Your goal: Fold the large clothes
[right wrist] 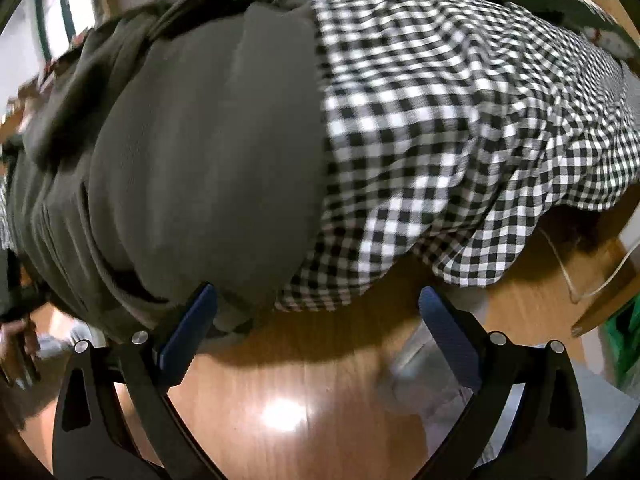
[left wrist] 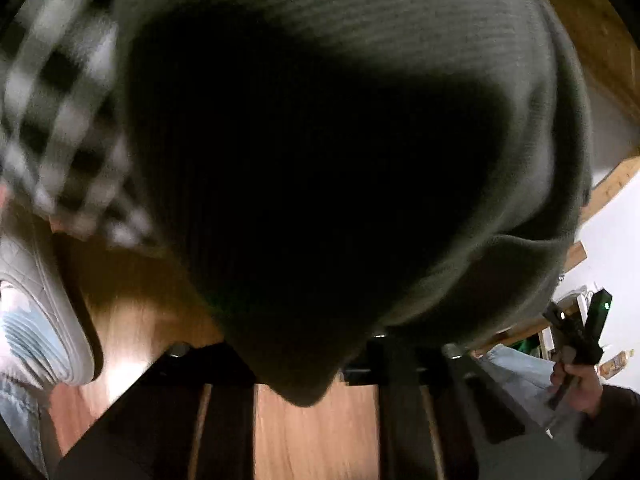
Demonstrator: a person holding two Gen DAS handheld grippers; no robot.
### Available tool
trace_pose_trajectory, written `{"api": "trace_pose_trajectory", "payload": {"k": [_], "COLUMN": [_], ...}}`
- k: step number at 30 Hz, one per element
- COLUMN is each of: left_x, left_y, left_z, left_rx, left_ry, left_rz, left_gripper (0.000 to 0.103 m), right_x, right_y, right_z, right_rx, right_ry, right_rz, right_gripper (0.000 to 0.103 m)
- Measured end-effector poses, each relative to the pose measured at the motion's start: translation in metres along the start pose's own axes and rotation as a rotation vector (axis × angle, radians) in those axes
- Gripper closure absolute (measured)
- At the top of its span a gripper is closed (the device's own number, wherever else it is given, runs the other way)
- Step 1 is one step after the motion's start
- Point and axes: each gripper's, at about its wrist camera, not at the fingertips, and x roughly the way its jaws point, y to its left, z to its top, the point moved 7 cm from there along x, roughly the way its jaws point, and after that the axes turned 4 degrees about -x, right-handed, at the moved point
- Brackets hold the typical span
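Your left gripper (left wrist: 310, 364) is clamped on the green sweater (right wrist: 200, 152), which lies on the counter (right wrist: 288, 380) against the checked shirt (right wrist: 460, 120). Right gripper (right wrist: 316, 320) fingers stand apart; close on the near hem before lifting evenly.

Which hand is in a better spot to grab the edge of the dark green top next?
The right. The right gripper is open, with the dark green top hanging just above its blue fingers. The left gripper's own view is filled by the top, its fingertips hidden under the cloth, so it looks already busy.
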Motion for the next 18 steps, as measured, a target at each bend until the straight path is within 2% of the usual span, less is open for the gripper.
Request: {"api": "trace_pose_trajectory", "payload": {"k": [3,5,8,11,13,15,16,18], "left_x": [-0.006,-0.018,-0.043,-0.074,-0.093,-0.112,-0.113,-0.125], "left_y": [-0.013,-0.021,-0.041,-0.057,-0.068,-0.078,-0.081,-0.088], "left_z": [0.0,-0.001,-0.008,-0.012,-0.019,-0.022,-0.023,-0.027], "left_rx": [-0.014,-0.038,-0.048,-0.032,-0.031,-0.025,-0.024,-0.03], "left_ry": [0.038,0.065,0.088,0.107,0.121,0.144,0.152,0.176], "left_rz": [-0.058,-0.087,-0.119,-0.144,-0.173,-0.184,-0.186,-0.193], "left_gripper": [0.093,0.094,0.094,0.094,0.094,0.094,0.094,0.094], "right_x": [0.01,0.025,0.047,0.073,0.085,0.087,0.084,0.082], "right_y": [-0.012,-0.016,-0.013,0.006,0.021,0.033,0.037,0.036], "right_z": [0.003,-0.005,-0.027,-0.061,-0.074,-0.072,-0.065,-0.054], "right_rx": [0.091,0.148,0.172,0.114,0.098,0.129,0.197,0.29], "right_ry": [0.019,0.084,0.188,0.334,0.375,0.349,0.304,0.249], "right_rz": [0.127,0.241,0.34,0.426,0.511,0.626,0.718,0.801], "right_gripper": [0.004,0.004,0.005,0.019,0.025,0.026,0.026,0.024]}}
